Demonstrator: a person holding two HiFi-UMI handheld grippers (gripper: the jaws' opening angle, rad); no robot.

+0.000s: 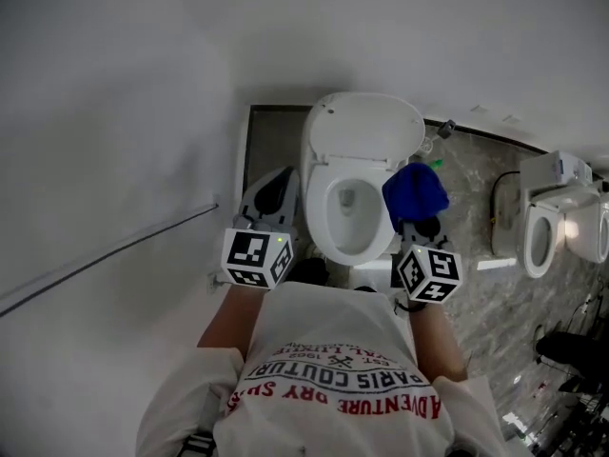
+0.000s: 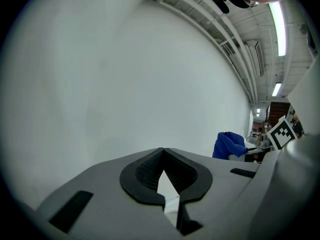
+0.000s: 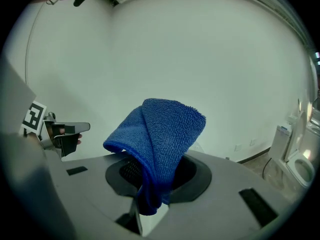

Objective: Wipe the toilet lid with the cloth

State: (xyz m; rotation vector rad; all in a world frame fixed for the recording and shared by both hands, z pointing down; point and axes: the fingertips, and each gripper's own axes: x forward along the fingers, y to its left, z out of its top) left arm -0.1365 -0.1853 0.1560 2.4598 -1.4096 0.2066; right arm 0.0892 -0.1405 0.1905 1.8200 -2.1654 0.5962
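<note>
Holding: the right gripper (image 3: 154, 160) is clamped on a folded blue cloth (image 3: 161, 134). The fold stands up past the jaws and a lower end hangs down between them.
Left gripper: the left gripper (image 2: 163, 154) has its jaws drawn together with nothing between them. Only a thin pale sliver shows along the seam.
Toilet lid: the toilet lid (image 1: 366, 129) is raised and leans back toward the wall (image 1: 114, 112), its inner face toward the head camera.
Cloth position: in the head view the cloth lies over the right rim of the seat (image 1: 325, 198), in front of the lid and apart from it. Whether it touches the seat cannot be told there. The right gripper view shows only bare wall behind it.
Hidden: the cloth covers the right gripper's jaw tips. The marker cubes (image 1: 257, 258) hide both hands in the head view.
Cut off: a second toilet (image 1: 544, 236) runs off the right edge.
Hard to make out: dark shapes on the floor (image 1: 476, 208) at the lower right corner are too dim to name.
</note>
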